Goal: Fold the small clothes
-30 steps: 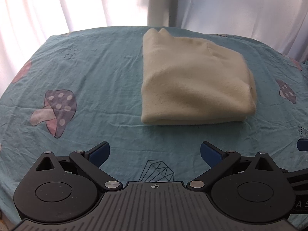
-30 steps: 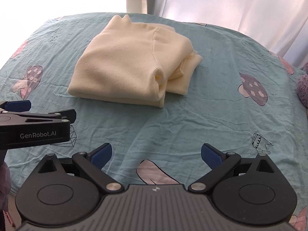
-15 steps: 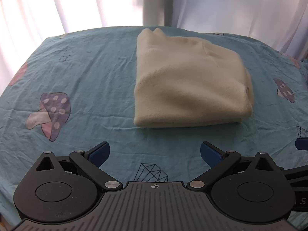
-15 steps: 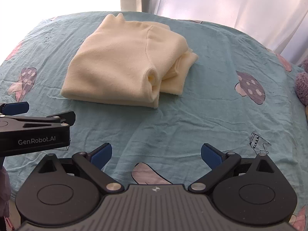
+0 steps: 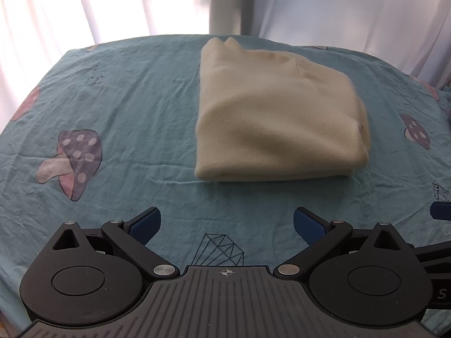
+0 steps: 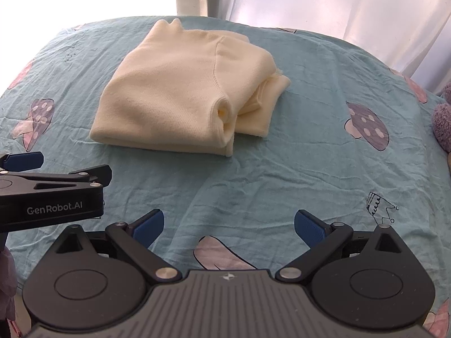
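Observation:
A cream knit garment (image 5: pixel 276 115) lies folded into a thick rectangle on the teal sheet; in the right wrist view (image 6: pixel 186 93) its layered edges and a rolled sleeve face right. My left gripper (image 5: pixel 227 225) is open and empty, held back from the garment's near fold. It also shows in the right wrist view (image 6: pixel 42 169) at the left edge. My right gripper (image 6: pixel 229 225) is open and empty, well short of the garment. One of its blue fingertips (image 5: pixel 441 209) shows at the right edge of the left wrist view.
The teal sheet (image 5: pixel 126 107) with mushroom and diamond prints covers the surface and is wrinkled. White curtains (image 5: pixel 112 5) hang behind its far edge. A purple fuzzy object (image 6: pixel 444 121) sits at the right edge.
Both grippers have drawn back slightly and tilted, so the garment sits a little lower and more to the left in both views. The garment itself has not moved.

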